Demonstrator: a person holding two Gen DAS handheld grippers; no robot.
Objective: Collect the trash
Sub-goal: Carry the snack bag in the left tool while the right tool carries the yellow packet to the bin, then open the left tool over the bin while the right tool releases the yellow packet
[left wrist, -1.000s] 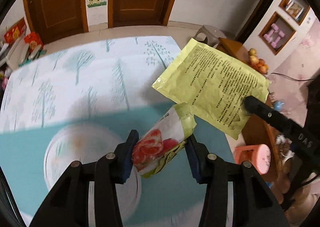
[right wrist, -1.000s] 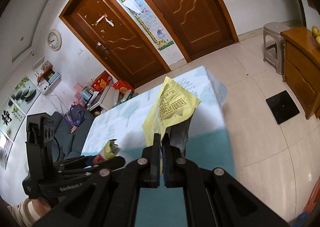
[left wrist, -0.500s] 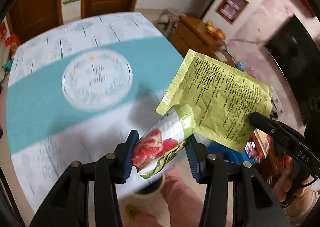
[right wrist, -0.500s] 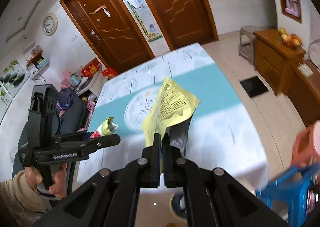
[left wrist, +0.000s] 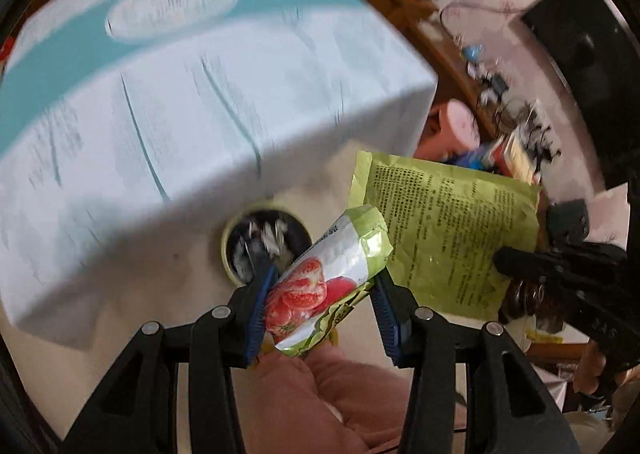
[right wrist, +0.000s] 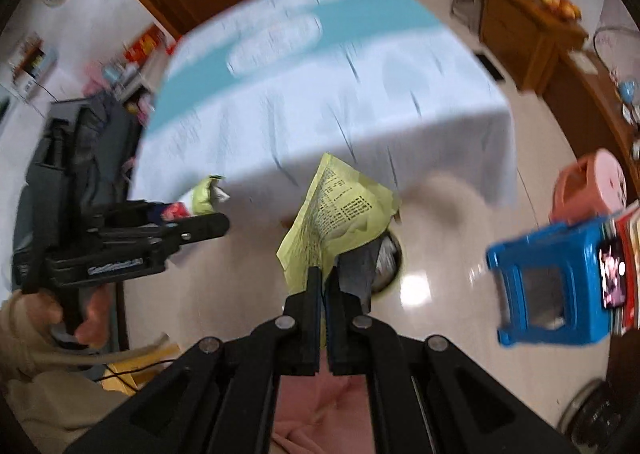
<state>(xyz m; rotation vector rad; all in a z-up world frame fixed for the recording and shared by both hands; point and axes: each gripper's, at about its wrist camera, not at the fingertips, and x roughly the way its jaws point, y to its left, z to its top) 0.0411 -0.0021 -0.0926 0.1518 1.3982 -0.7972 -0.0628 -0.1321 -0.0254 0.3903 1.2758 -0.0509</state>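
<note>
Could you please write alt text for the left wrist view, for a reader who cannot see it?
The left gripper clamps a strawberry snack wrapper above a round trash bin on the floor beside a cloth-covered table. To its right, the right gripper pinches a yellow-green printed packet.

You have two tongs [left wrist: 320, 302] [right wrist: 323, 278], two wrappers [left wrist: 320, 286] [right wrist: 340, 213], one bin [left wrist: 264, 242], one tabletop [left wrist: 160, 113], and three stools [right wrist: 560, 286].

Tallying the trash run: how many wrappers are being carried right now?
2. A strawberry-print green snack wrapper is clamped in the left tool; a flat yellow printed packet is pinched in the right tool. Others may be hidden.
</note>
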